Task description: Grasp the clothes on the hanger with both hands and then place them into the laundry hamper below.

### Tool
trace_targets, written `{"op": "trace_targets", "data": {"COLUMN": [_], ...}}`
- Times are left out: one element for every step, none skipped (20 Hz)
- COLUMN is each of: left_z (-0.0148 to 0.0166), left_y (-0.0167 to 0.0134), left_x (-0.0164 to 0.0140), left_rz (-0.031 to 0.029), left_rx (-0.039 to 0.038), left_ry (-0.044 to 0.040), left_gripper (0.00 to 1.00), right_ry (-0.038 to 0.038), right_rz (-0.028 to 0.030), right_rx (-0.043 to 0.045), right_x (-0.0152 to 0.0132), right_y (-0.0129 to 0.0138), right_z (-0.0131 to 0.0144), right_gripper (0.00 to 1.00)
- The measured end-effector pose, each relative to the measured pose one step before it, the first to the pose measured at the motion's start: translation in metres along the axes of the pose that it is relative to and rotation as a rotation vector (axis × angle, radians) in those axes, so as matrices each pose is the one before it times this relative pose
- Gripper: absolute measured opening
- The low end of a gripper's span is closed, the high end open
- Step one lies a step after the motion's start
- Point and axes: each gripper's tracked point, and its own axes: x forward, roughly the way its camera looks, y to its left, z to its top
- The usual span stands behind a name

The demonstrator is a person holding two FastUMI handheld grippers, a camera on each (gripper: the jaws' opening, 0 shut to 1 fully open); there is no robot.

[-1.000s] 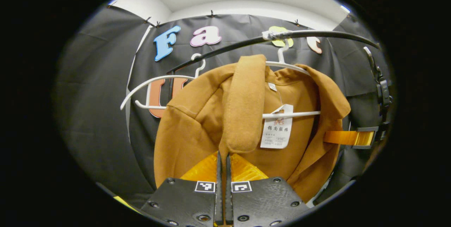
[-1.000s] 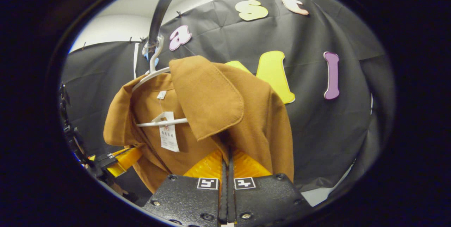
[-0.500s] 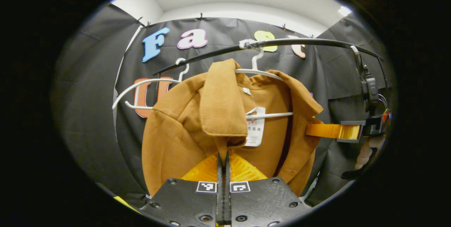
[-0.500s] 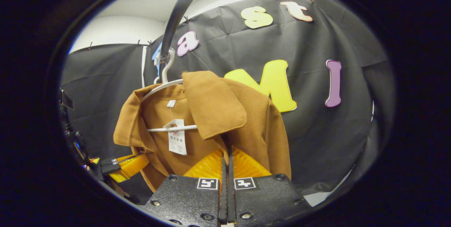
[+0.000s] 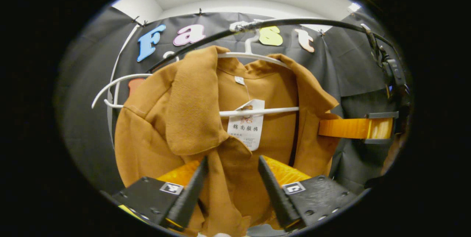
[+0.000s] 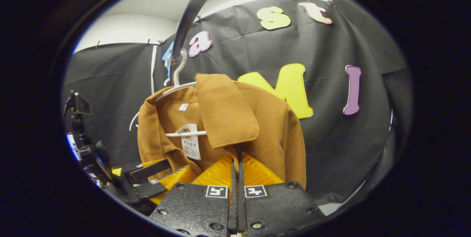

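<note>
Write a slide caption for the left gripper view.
Left gripper open around a brown jacket hanging on a white hanger.

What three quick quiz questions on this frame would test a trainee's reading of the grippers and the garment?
1. True or false: the left gripper has its fingers spread, with brown fabric between them.
2. What does the brown jacket hang on? A) a wall hook B) a white hanger on a dark rail C) a chair back
3. In the right gripper view, how do the right gripper fingers stand?

Key
1. True.
2. B.
3. Closed together at the jacket's front edge below the collar flap; whether fabric is pinched between them cannot be told.
</note>
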Motion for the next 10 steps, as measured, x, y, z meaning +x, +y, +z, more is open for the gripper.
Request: {"op": "trace_targets", "data": {"left_z": [0.00106, 0.00002, -0.00074, -0.00139, -0.00210, 0.00010, 0.00079, -0.00133, -0.00125, -0.00072], "left_y": [0.00188, -0.00078, 0.00199, 0.00517, 0.00310, 0.00171, 0.00395, 0.00224, 0.00301, 0.00371], "left_x": [0.00623, 0.00666, 0.00665, 0.00501, 0.00507, 0.00412, 0.00352, 0.00267, 0.00249, 0.00520], "left_rz": [0.01626, 0.00763, 0.01384, 0.02167, 0.01261, 0.00700, 0.01781, 0.01236, 0.02233, 0.01940], "left_rx": [0.01626, 0.01257, 0.01509, 0.01171, 0.00026, -0.00639, -0.00210, -0.00445, -0.00092, 0.00525], "left_ry": [-0.00689, -0.00318, -0.00438, -0.00076, 0.00531, -0.00409, -0.00828, 0.00722, -0.00030, 0.00971], "left_gripper": [0.78, 0.89, 0.99, 0.99, 0.99, 0.96, 0.96, 0.96, 0.97, 0.83], "right_ry": [-0.00175, -0.00068, 0.00067, -0.00083, 0.00009, -0.00079, -0.00027, -0.00024, 0.00258, 0.00052], "right_rz": [0.00336, 0.00182, 0.00783, 0.00428, 0.00439, 0.00183, 0.00705, 0.00004, 0.00104, 0.00322], "right_rx": [-0.00659, -0.00490, 0.00114, 0.00396, 0.00211, 0.00265, -0.00044, -0.00302, -0.00254, 0.00159], "right_x": [0.00108, 0.00096, 0.00060, 0.00034, -0.00056, 0.00023, 0.00010, 0.00079, 0.00159, 0.00147], "right_y": [0.00152, 0.00081, 0.00252, 0.00113, 0.00171, 0.00091, 0.00203, 0.00032, -0.00002, 0.00092], "right_z": [0.00066, 0.00045, 0.00036, 0.00065, -0.00004, 0.00032, 0.00026, 0.00011, -0.00074, -0.00039], "right_gripper": [0.04, 0.04, 0.04, 0.04, 0.03, 0.03, 0.04, 0.04, 0.04, 0.04]}}
